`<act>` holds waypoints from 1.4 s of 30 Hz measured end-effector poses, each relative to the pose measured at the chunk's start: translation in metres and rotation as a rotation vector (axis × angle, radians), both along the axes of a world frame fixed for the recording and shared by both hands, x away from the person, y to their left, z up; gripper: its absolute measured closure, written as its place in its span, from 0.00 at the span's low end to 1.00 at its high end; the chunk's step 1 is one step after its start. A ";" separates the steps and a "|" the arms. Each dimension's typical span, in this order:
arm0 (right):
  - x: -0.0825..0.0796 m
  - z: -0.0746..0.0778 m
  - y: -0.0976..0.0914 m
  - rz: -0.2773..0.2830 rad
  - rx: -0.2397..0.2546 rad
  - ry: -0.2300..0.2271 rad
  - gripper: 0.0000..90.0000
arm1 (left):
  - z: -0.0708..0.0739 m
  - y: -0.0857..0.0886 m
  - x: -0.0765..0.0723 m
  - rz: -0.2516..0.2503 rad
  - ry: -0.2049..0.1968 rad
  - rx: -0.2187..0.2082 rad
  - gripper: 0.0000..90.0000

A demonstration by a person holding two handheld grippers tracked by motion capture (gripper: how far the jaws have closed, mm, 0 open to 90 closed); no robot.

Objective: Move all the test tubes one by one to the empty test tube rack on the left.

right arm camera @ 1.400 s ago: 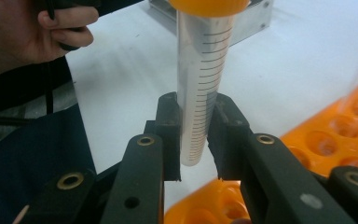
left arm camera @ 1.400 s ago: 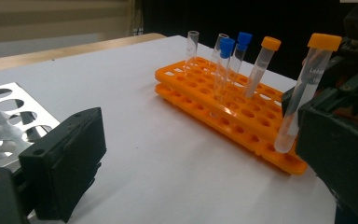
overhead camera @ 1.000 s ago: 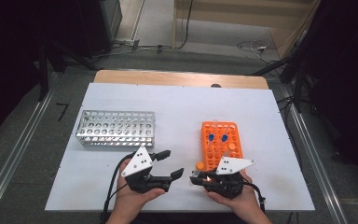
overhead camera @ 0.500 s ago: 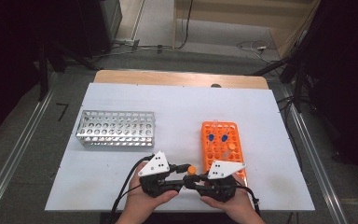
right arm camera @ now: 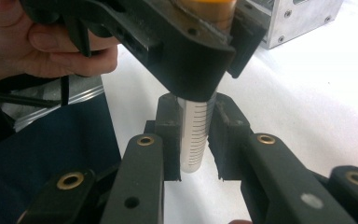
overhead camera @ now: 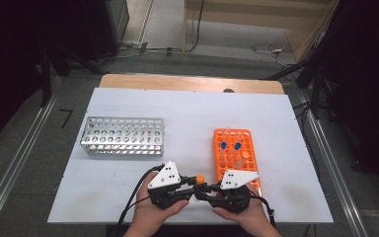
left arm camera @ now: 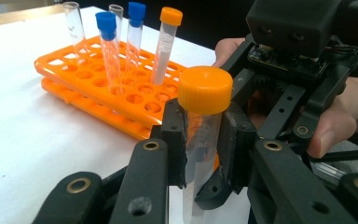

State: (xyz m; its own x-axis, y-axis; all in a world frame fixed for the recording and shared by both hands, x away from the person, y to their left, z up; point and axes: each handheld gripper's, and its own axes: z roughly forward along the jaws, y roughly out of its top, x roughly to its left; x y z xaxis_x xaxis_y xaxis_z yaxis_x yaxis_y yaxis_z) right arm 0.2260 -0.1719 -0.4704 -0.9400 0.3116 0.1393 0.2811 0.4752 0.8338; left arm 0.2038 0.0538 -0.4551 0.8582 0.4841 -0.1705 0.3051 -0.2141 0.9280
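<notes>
Orange-capped clear tube (left arm camera: 200, 126) stands upright, cap up, at the white table's (overhead camera: 128, 197) near edge, left gripper (overhead camera: 190, 183) just closed below its cap, right gripper (overhead camera: 208, 190) clamping its lower body, grey floor around.

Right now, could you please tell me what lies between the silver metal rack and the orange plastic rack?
Bare white tabletop, seen in the high view, separates the silver metal rack from the orange plastic rack.

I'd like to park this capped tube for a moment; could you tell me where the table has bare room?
Free patches: between the metal rack and the orange rack; the far strip of the table behind both racks; the near left corner below the metal rack. It is crowded at the near edge, where the left gripper and right gripper both clamp the orange-capped tube.
</notes>
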 end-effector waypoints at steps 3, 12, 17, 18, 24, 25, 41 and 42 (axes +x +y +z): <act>0.000 0.001 -0.002 -0.002 0.010 -0.013 0.77 | 0.002 0.002 -0.001 0.021 -0.026 -0.006 0.83; 0.008 0.009 -0.031 -0.064 0.074 -0.036 0.56 | 0.007 0.022 0.002 0.094 -0.032 -0.025 0.83; 0.013 0.011 -0.048 -0.095 0.093 -0.050 0.45 | 0.008 0.030 0.003 0.125 -0.038 -0.022 0.83; 0.014 0.011 -0.051 -0.100 0.092 -0.053 0.42 | 0.008 0.031 0.004 0.128 -0.040 -0.024 0.83; 0.018 0.014 -0.069 -0.157 0.099 -0.058 0.36 | 0.008 0.039 0.006 0.152 -0.037 -0.026 0.83; 0.019 0.015 -0.072 -0.162 0.103 -0.062 0.35 | 0.008 0.041 0.006 0.152 -0.036 -0.025 0.83; 0.030 0.016 -0.111 -0.242 0.115 -0.065 0.28 | 0.022 0.071 0.015 0.235 -0.061 -0.047 0.83; 0.030 0.016 -0.111 -0.242 0.115 -0.065 0.28 | 0.024 0.073 0.016 0.238 -0.065 -0.046 0.84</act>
